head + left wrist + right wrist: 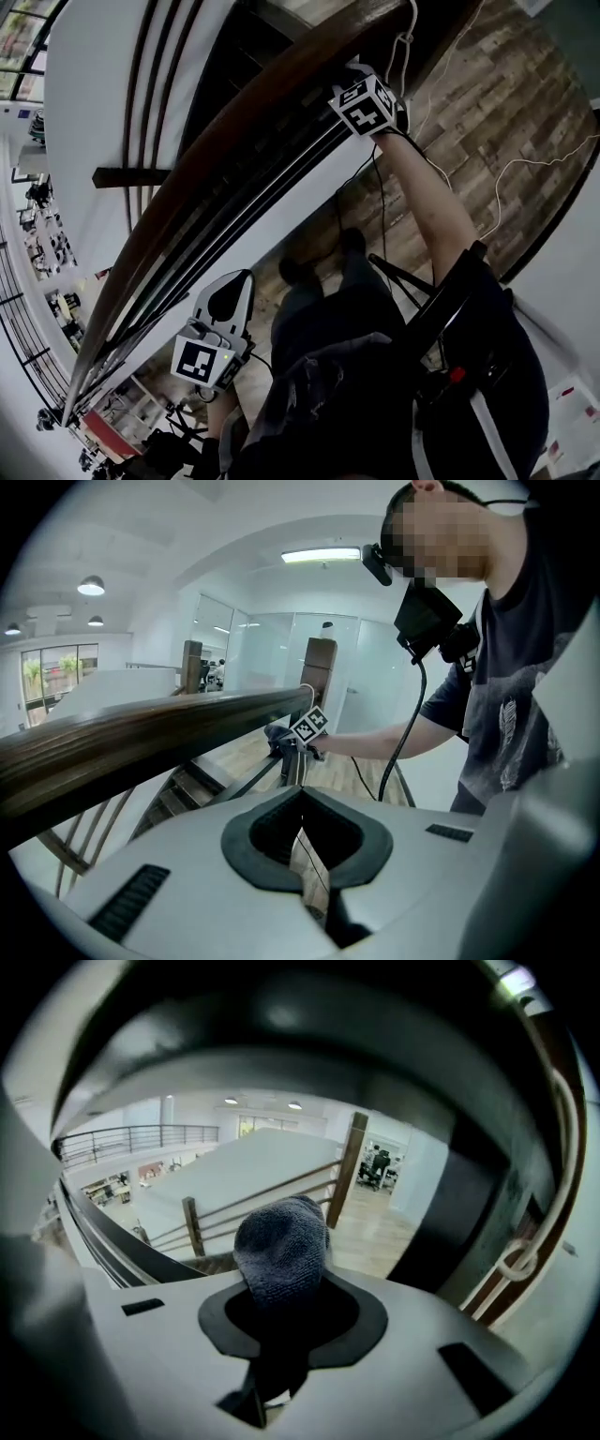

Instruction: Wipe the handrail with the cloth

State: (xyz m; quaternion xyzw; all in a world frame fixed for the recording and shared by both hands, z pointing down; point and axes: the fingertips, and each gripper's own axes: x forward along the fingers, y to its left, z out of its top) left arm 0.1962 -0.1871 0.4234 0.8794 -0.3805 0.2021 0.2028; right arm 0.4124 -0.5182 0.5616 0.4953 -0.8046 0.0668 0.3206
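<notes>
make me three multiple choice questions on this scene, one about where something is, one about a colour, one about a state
1. Where is the right gripper?
A. down on the floor
B. up at the handrail
C. resting on a table

2. What colour is the cloth?
A. red
B. yellow
C. grey

3. How do the jaws of the left gripper stand?
A. together, with nothing between them
B. wide apart
C. clamped on the cloth

Answers:
1. B, as the head view shows it at the far upper stretch of the brown rail.
2. C, as the right gripper view shows a grey knitted wad in its jaws.
3. A, as the left gripper view shows only a thin slit between them.
</notes>
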